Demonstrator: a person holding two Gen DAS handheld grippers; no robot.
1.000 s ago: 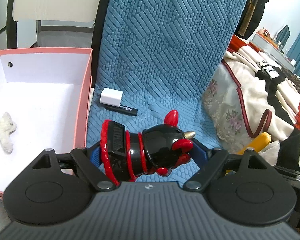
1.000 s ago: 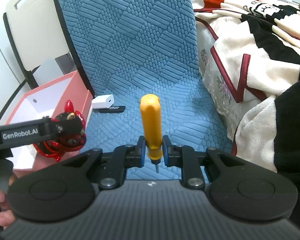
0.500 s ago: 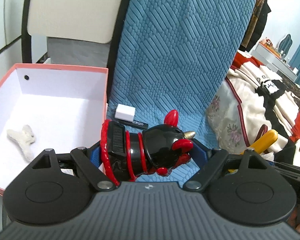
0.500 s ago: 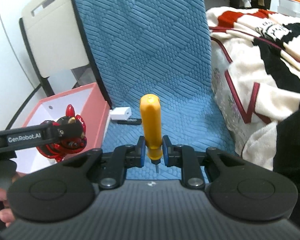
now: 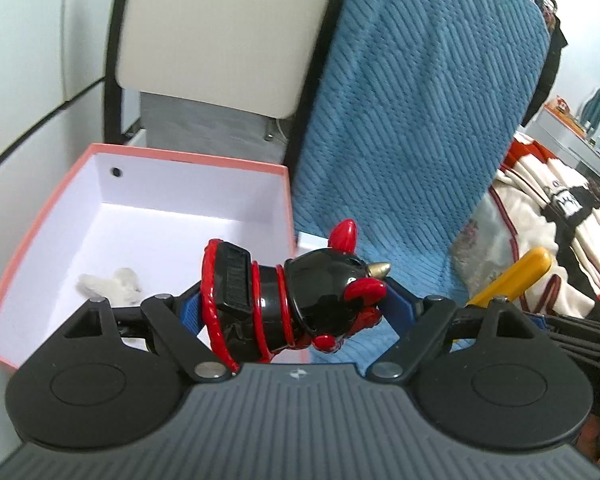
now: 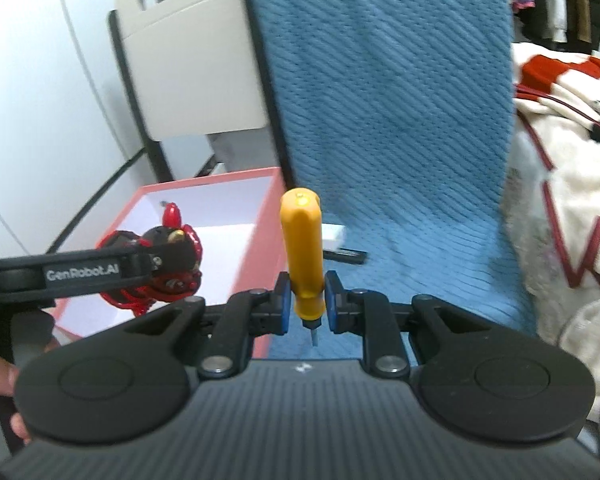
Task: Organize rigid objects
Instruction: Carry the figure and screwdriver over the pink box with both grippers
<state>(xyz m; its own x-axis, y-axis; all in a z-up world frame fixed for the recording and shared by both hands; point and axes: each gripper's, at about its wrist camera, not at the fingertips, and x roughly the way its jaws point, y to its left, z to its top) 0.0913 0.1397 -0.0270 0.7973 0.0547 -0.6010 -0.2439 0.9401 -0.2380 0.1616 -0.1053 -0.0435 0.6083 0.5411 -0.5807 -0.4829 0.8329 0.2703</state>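
Note:
My left gripper (image 5: 290, 306) is shut on a black and red toy figure (image 5: 296, 300) and holds it in the air over the right wall of the pink box (image 5: 52, 208). The figure also shows in the right wrist view (image 6: 160, 264), in front of the box (image 6: 268, 216). My right gripper (image 6: 306, 302) is shut on a yellow-handled screwdriver (image 6: 302, 248), handle pointing away, above the blue blanket (image 6: 400, 140). The handle shows in the left wrist view (image 5: 516, 276) to the right.
A white fuzzy piece (image 5: 108, 286) lies inside the box. A white block (image 6: 334, 238) and a black stick (image 6: 346, 256) lie on the blanket beside the box. A white chair back (image 5: 220, 32) stands behind. Patterned bedding (image 5: 548, 240) lies to the right.
Both grippers have risen and shifted left toward the pink box, each keeping its object. The box now sits more centrally under the toy figure.

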